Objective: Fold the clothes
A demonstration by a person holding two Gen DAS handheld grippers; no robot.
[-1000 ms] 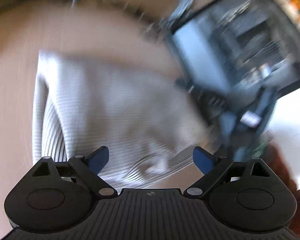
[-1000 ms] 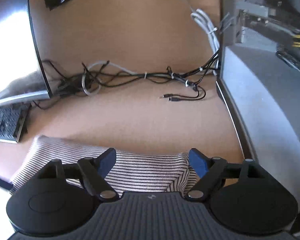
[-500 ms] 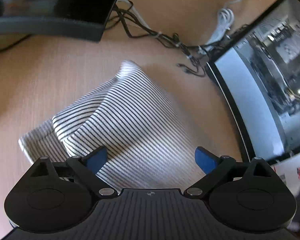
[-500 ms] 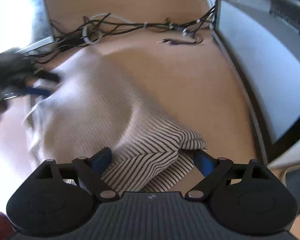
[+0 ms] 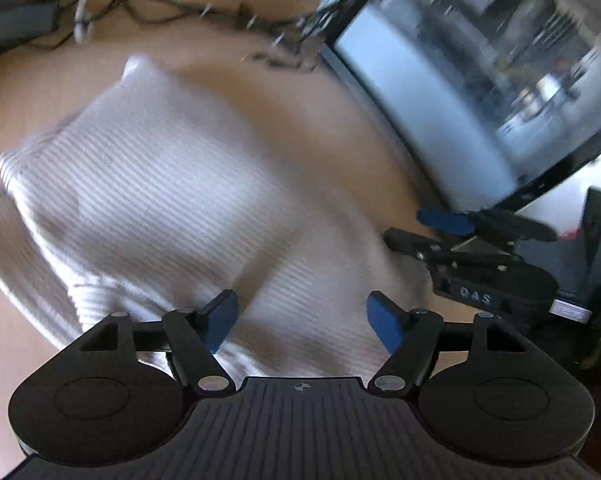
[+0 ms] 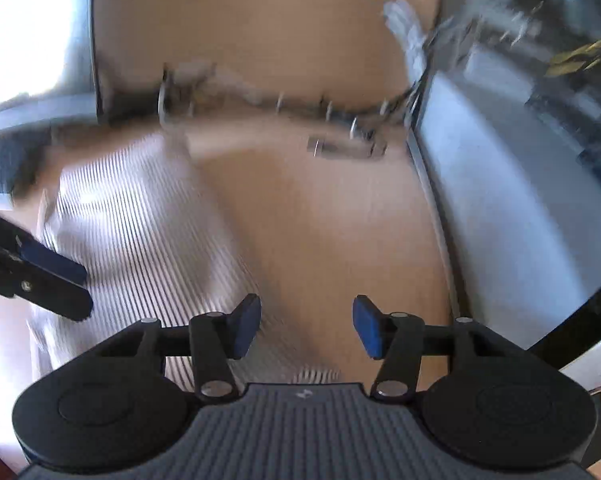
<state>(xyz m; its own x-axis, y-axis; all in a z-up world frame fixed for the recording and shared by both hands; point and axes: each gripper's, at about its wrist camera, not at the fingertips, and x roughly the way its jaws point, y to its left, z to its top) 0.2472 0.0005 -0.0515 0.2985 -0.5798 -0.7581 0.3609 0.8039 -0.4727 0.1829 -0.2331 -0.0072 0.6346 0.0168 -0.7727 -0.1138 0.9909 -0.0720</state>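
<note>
Wooden desk (image 6: 320, 220) bears striped garment (image 5: 160, 200); both tools gape, empty.

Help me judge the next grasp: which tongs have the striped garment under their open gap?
The left tongs: the striped garment fills their gap, whereas the right tongs look down mostly on bare desk.

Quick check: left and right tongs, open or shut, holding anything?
Left tongs: open, empty, over the striped shirt.
Right tongs: open, empty.
</note>
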